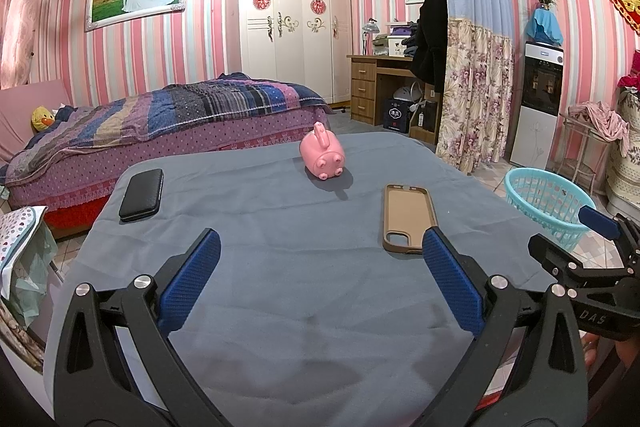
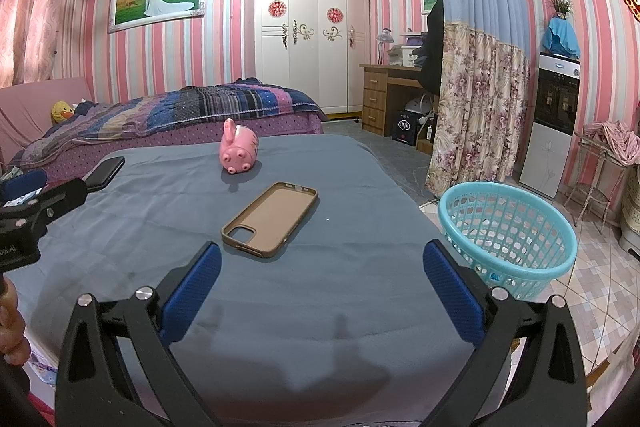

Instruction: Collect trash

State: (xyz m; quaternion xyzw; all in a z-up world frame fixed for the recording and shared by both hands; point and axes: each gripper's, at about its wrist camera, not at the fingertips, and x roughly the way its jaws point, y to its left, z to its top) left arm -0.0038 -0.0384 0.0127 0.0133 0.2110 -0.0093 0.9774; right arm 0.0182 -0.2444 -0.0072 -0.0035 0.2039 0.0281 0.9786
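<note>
A table under a blue-grey cloth (image 1: 280, 267) (image 2: 340, 287) holds a pink toy pig (image 1: 322, 154) (image 2: 237, 151) lying on its side at the far end. A brown phone case (image 1: 409, 217) (image 2: 270, 219) lies face up near the middle, and a black case (image 1: 142, 194) (image 2: 105, 172) lies at the left edge. A turquoise plastic basket (image 1: 548, 203) (image 2: 508, 231) stands on the floor right of the table. My left gripper (image 1: 320, 251) and my right gripper (image 2: 322, 255) both hover open over the near cloth, holding nothing. The right gripper (image 1: 576, 235) also shows at the right of the left wrist view.
A bed with a striped quilt (image 1: 180, 119) stands behind the table on the left. A white wardrobe (image 1: 292, 23), a wooden desk (image 1: 380, 83), a floral curtain (image 2: 476, 107) and a water dispenser (image 2: 554, 115) line the back and right. Tiled floor (image 2: 592, 267) surrounds the basket.
</note>
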